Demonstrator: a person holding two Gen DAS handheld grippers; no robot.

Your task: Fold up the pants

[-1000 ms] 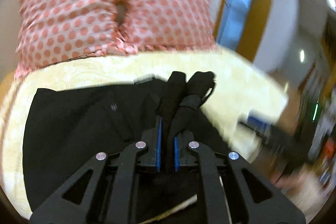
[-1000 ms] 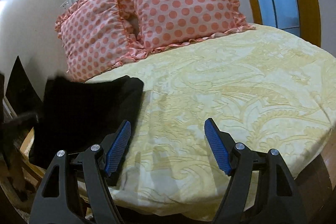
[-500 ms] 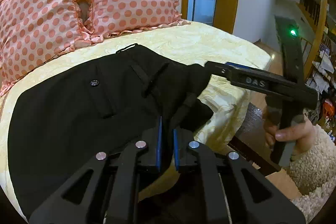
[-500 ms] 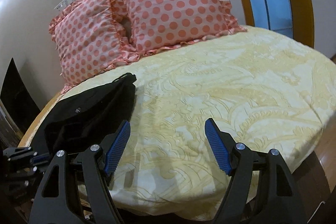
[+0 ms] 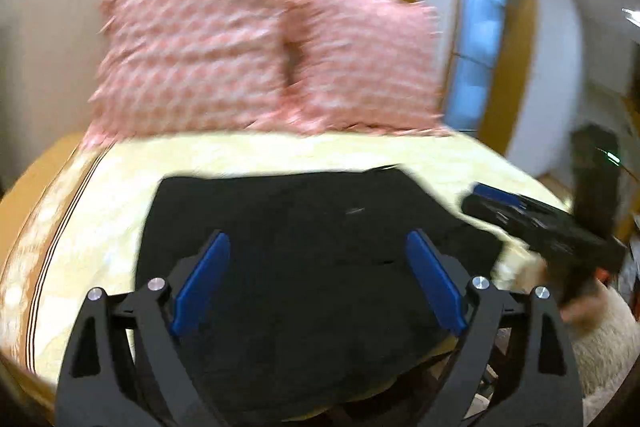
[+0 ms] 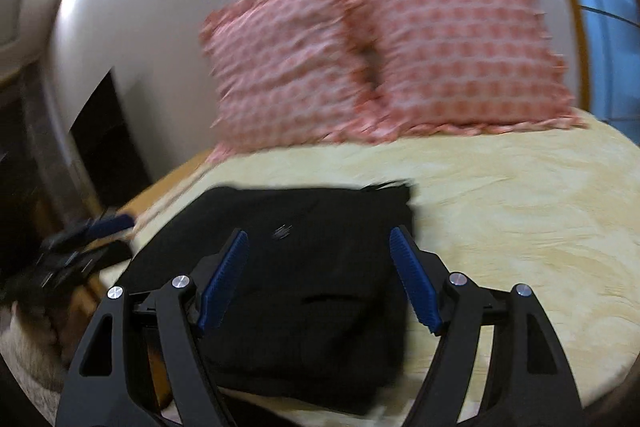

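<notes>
Where the pale yellow bedspread curves down over the near edge of the bed, the black pants lie folded into a flat, roughly rectangular pad of matte, slightly fuzzy cloth. Their far edge is straight and runs parallel to the two pillows well behind them; a small loop or tab sticks out at the far right corner, and a tiny pale speck, perhaps a button, sits on the top layer. Seen from the right wrist, the pants have their long side running from the pillows toward the camera, with the near end hanging a little over the bed's edge. Which end is the waist cannot be told through the blur.

Over the pants, the left gripper has its blue-padded jaws opening wide, with nothing pinched between them; the cloth lies below. Beside it to the right, the right gripper also stands well spread and empty above the pants.

Both pillows are pink with a spotted pattern and frilled edges, propped against a plain cream wall. A woven, swirling pattern marks the bedspread. To the right of the pillows stands a window with blue panes in a golden wooden frame.
</notes>
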